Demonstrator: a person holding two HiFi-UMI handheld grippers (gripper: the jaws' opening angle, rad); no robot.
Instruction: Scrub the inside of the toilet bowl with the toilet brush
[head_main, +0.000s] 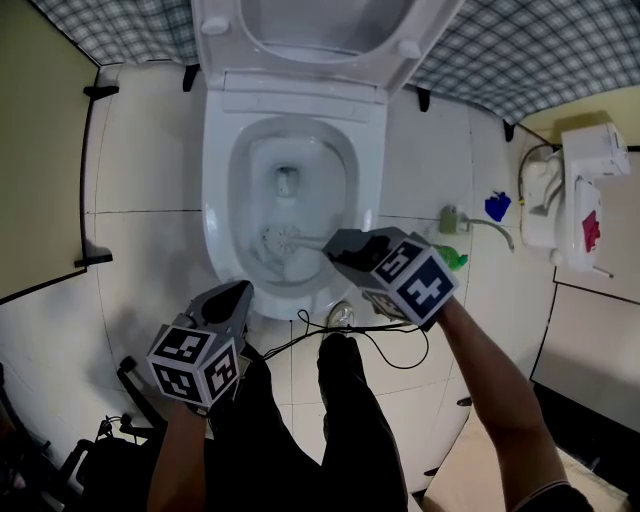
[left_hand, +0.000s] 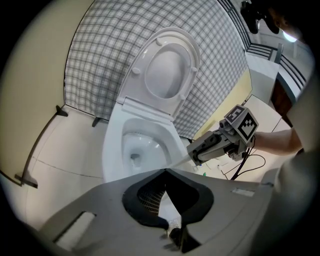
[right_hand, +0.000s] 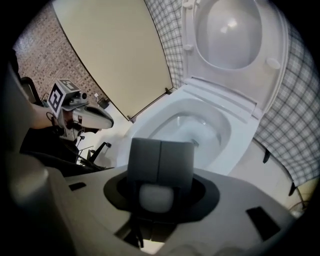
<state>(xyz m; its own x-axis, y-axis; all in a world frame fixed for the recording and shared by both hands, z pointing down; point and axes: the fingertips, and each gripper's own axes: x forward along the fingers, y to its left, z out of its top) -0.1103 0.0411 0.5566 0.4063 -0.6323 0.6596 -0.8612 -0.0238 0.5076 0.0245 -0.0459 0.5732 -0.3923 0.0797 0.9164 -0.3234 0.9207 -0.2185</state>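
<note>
One toilet (head_main: 218, 200), one brush (head_main: 281, 240), two grippers (head_main: 238, 292) (head_main: 336, 246)

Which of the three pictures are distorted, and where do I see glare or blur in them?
Head view: even light; the floor joints bow a little. Left gripper view: strong fisheye, black corners, a burnt-out bright patch at upper right. Right gripper view: same fisheye, a glint on the toilet lid, and the right gripper, close to the lens, looks soft.

The white toilet bowl (head_main: 218, 190) stands open, its seat and lid tipped up at 12 o'clock. The toilet brush (head_main: 283, 240) has its bristle head against the bowl's inner wall near 6 o'clock, with the handle running out toward 3 o'clock.
</note>
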